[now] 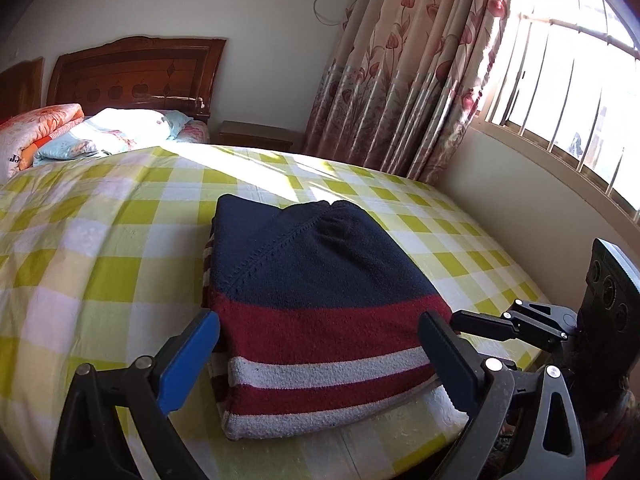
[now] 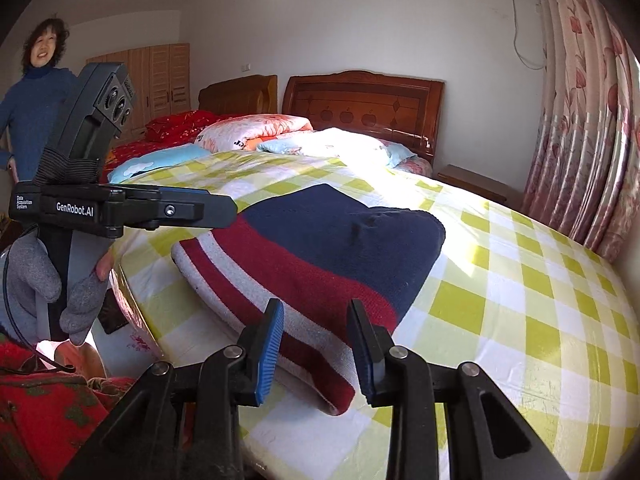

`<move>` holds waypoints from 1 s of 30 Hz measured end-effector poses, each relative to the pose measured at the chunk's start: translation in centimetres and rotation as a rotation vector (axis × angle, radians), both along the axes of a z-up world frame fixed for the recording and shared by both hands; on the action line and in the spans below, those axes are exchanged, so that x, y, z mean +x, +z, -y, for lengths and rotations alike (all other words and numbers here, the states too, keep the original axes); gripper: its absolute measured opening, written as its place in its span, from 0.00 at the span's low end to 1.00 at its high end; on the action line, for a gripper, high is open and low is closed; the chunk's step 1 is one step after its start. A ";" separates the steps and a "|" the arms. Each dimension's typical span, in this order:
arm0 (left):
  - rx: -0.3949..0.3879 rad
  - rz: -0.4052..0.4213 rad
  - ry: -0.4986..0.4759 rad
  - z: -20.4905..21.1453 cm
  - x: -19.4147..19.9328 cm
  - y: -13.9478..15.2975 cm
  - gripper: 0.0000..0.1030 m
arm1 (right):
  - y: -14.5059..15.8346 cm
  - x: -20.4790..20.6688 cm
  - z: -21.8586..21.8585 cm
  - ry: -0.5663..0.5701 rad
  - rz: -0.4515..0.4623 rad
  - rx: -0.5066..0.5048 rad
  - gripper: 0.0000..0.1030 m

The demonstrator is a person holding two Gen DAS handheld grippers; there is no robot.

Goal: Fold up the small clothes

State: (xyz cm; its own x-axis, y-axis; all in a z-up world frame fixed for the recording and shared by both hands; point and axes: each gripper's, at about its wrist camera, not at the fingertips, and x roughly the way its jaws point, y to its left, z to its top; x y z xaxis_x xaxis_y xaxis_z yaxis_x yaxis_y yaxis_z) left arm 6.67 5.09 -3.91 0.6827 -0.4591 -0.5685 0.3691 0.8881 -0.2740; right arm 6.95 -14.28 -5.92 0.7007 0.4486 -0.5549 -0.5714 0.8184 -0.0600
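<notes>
Navy, maroon and white striped knit sweater (image 1: 320, 300) lies folded on yellow-checked bed sheet (image 1: 100, 240); left gripper (image 1: 320, 360) wide apart, right gripper (image 2: 316, 352) narrowly parted, both empty; square edges gently before withdrawing.

Home bedroom: bed (image 1: 100, 240) under checked sheet, wooden headboard (image 2: 364, 104), floral curtains (image 1: 408, 80), wardrobe (image 2: 160, 76).

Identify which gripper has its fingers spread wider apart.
The left gripper: its fingers straddle the folded striped sweater. The right gripper fingers stand closer together.
</notes>
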 end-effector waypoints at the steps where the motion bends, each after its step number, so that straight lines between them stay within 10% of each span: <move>1: 0.020 -0.029 0.006 0.1 0.7 -1.0 1.00 | -0.5 0.4 -0.4 0.009 -0.013 -0.021 0.32; 4: 0.055 -0.168 0.029 -0.3 2.4 -4.3 1.00 | -2.6 1.8 -0.1 0.007 -0.095 -0.030 0.26; 12: -0.017 0.017 0.014 -0.5 1.2 2.4 1.00 | 1.3 1.4 1.6 -0.013 0.005 0.037 0.26; 21: 0.187 -0.061 -0.011 3.8 4.6 -1.9 1.00 | -1.3 6.1 1.4 -0.039 -0.053 -0.015 0.26; 30: 0.148 -0.041 0.037 2.5 6.2 1.7 1.00 | 3.7 8.7 0.7 -0.046 0.035 -0.028 0.26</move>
